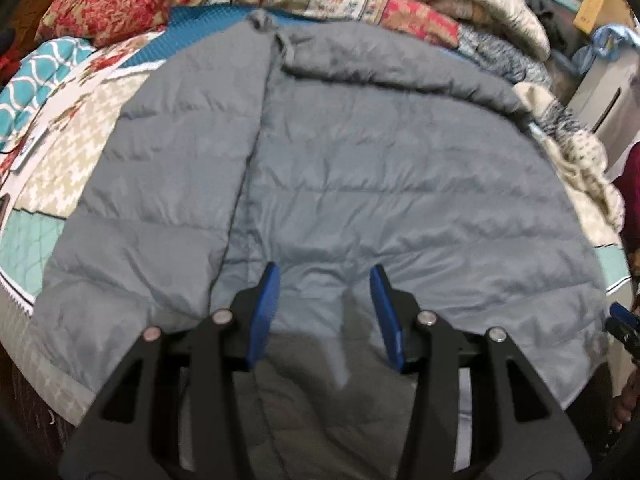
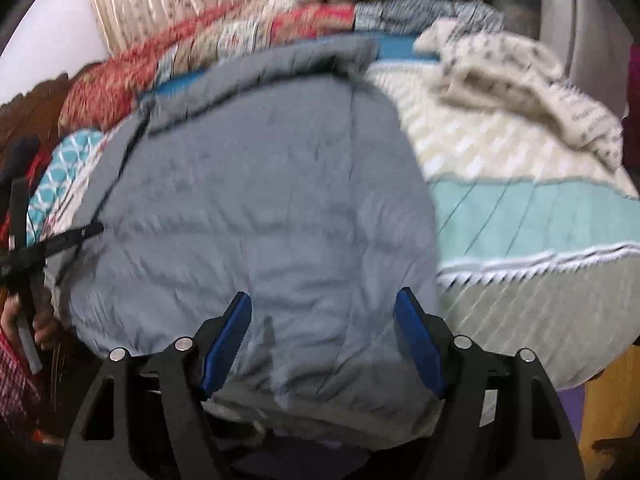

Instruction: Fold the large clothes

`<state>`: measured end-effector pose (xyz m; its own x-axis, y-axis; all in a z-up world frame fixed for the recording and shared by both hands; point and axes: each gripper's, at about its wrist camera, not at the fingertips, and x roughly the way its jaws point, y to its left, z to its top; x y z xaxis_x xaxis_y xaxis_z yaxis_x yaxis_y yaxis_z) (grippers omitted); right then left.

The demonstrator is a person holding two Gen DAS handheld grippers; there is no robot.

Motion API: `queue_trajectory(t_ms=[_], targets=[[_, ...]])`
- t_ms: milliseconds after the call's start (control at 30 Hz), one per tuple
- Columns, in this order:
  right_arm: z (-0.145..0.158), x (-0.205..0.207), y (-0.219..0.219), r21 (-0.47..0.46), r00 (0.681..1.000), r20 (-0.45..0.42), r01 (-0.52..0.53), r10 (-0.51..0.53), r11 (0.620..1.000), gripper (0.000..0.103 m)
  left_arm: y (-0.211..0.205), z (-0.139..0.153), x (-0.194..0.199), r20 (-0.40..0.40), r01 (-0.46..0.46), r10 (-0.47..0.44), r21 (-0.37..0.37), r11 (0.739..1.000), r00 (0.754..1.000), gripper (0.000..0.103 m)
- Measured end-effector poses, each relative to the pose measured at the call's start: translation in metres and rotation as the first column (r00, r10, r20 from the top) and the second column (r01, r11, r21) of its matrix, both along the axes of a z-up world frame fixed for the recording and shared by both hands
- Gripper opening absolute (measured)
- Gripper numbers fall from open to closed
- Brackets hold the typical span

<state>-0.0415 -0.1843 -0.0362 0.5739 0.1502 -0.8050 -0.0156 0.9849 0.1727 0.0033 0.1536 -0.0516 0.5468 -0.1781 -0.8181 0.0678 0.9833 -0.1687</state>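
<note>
We see the grey quilted jacket (image 1: 360,184) spread flat on a bed, directly ahead of and under both grippers. Its near hem runs beneath the left gripper (image 1: 325,304), whose blue fingers stand apart above the fabric with nothing clamped between them. The right gripper (image 2: 323,332) also has its fingers apart, wider, over the jacket's near edge and pressing on nothing that we can make out.

The jacket's near hem is cut off behind the black gripper frames in both views, and the right wrist view is blurred, so we cannot tell how the far collar end (image 2: 304,56) lies. A dark strap (image 2: 68,238) crosses the jacket's edge left of the right gripper; what it belongs to is unclear.

Around the jacket lies a patchwork quilt (image 1: 76,152) with teal and cream panels. Beyond both grippers a rumpled red floral blanket (image 1: 120,4) is heaped, and a cream knitted blanket (image 2: 520,76) sits ahead and right of the right gripper. Part of a hand (image 2: 44,324) shows at the far left of the right gripper's view.
</note>
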Motion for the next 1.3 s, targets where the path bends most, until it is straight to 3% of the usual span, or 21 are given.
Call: queue_trajectory(t_ms=[133, 167, 233, 367, 800, 1300], targets=[[-0.006, 0.006, -0.014, 0.023, 0.999, -0.03, 0.041, -0.04, 0.999, 0.063, -0.005, -0.018, 0.009, -0.06, 0.003, -0.001, 0.022, 1.0, 0.998, 0.052], [-0.016, 0.008, -0.019, 0.044, 0.996, -0.069, 0.058, -0.055, 0.997, 0.063, -0.006, -0.032, 0.014, -0.112, -0.007, 0.012, 0.048, 0.999, 0.994, 0.052], [-0.041, 0.013, -0.028, 0.068, 0.98, -0.183, 0.09, -0.076, 0.994, 0.063, -0.01, -0.036, 0.013, -0.087, -0.005, 0.012, 0.082, 0.997, 0.996, 0.054], [-0.044, 0.012, -0.021, 0.016, 0.985, -0.16, 0.059, -0.056, 0.998, 0.063, -0.017, -0.038, 0.013, -0.085, -0.002, 0.011, 0.113, 0.994, 0.996, 0.057], [-0.044, 0.011, -0.022, 0.038, 0.988, -0.143, 0.067, -0.061, 0.997, 0.063, -0.016, -0.039, 0.013, -0.081, 0.007, 0.002, 0.105, 0.994, 0.997, 0.058], [-0.045, -0.004, -0.034, 0.093, 0.995, -0.093, 0.037, -0.029, 0.995, 0.063, -0.022, -0.037, 0.018, -0.135, 0.002, 0.019, 0.157, 0.988, 0.991, 0.059]])
